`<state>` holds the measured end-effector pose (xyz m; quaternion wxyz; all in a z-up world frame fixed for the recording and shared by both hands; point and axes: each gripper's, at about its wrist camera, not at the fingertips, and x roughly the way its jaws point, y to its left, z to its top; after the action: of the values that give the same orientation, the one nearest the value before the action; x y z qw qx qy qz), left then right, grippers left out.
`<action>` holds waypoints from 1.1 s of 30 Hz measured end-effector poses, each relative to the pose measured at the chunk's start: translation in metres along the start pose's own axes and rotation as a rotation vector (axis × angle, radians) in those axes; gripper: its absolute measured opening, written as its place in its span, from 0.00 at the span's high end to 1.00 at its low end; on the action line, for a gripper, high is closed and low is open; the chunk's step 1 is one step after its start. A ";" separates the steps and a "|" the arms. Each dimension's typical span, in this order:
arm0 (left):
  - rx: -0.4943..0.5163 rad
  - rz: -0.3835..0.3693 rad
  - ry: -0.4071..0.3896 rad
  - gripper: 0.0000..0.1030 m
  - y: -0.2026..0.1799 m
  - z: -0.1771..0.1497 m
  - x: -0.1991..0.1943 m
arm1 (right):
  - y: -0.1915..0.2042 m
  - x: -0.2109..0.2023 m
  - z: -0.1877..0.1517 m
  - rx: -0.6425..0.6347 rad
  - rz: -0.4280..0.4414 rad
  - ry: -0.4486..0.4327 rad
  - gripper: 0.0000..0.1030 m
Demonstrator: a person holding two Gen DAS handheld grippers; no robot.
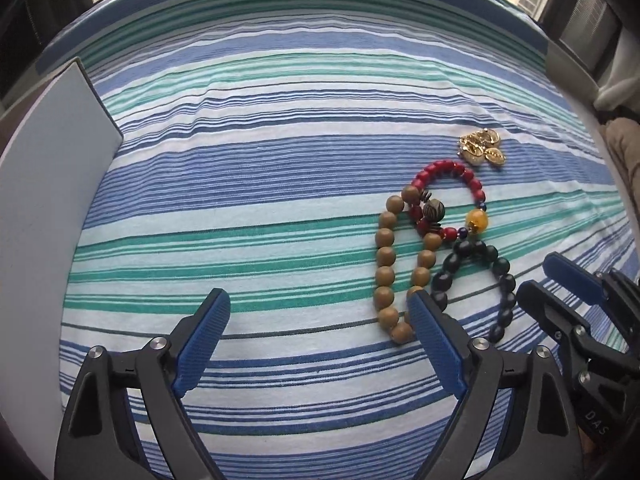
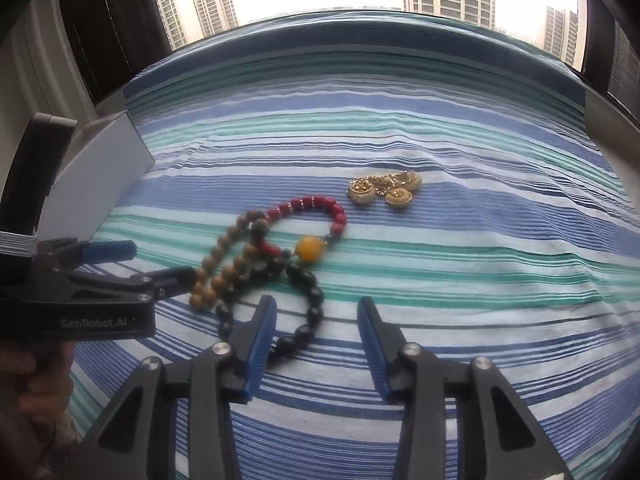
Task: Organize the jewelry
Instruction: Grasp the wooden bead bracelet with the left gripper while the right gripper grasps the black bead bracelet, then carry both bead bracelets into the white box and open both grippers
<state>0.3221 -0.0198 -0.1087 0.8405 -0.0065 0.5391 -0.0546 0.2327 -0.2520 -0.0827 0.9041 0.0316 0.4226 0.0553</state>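
Four pieces of jewelry are seen lying in a loose cluster on the striped cloth [image 1: 280,184] covering the surface, and none has been lifted yet — the step in hand is judged to be the approach to a first pick. In the left wrist view the cluster sits at about three o'clock: the tan wooden bracelet [image 1: 386,264], the red bracelet [image 1: 452,200] overlapping its upper end, the black bracelet [image 1: 496,276] touching both near the amber bead, and the gold piece [image 1: 482,148] just beyond at two o'clock, apart from the beads.

The left tongs [image 1: 318,316] are held apart and empty, with the right-hand pad just over the lower end of the tan bracelet. The right tongs [image 2: 316,322] are likewise spread and empty, with the black bracelet's lower loop running under the left pad.

A grey box [image 1: 52,168] stands at nine o'clock — probably the destination, though its inside is not shown.

The next move calls for one strand to be separated from the overlap; a closing on a free section, away from the crossing, is advised so that neighbours are not dragged along.
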 end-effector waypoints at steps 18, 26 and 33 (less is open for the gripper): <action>0.015 -0.088 -0.020 0.91 -0.001 -0.002 -0.007 | 0.011 0.009 -0.002 -0.034 0.048 0.011 0.89; -0.037 -0.146 -0.064 0.91 0.018 -0.016 -0.051 | 0.004 -0.021 0.003 -0.008 0.080 -0.020 0.89; -0.065 -0.189 -0.097 0.91 0.033 -0.040 -0.098 | 0.019 -0.048 0.005 -0.021 0.100 -0.056 0.89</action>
<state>0.2485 0.0242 -0.0391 0.8561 -0.0874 0.4961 -0.1155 0.2041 -0.2396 -0.0409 0.9120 0.0449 0.3942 0.1038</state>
